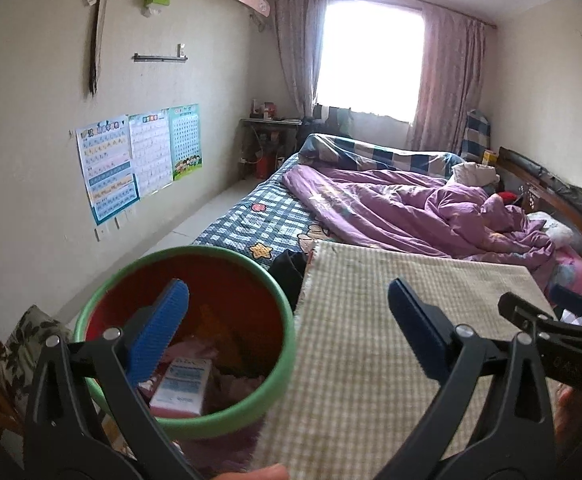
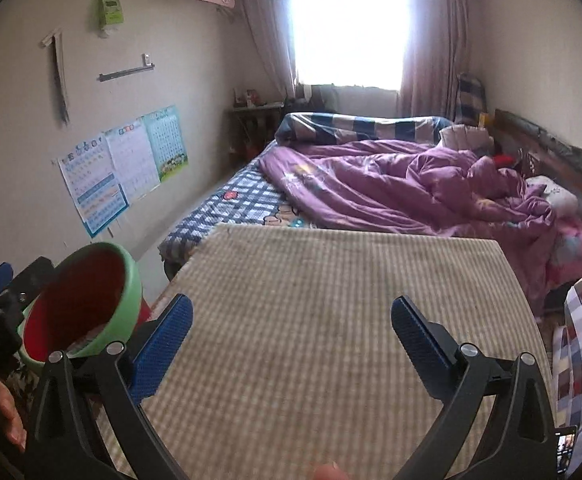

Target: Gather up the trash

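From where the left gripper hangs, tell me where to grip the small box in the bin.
Take the small box by its two long side edges, coming straight down through the open mouth of the bin. It lies flat, face up, and the left gripper is open.

Daylight poured in through the window (image 1: 369,54) at the far end of the room, which was blown out to pure white in both views, with glare bleeding into the curtains (image 2: 423,40). The rest of the room was evenly, softly lit. Fisheye distortion bowed the walls and left dark vignetted corners. The near checked tablecloth (image 2: 331,320) looked soft and blurred.
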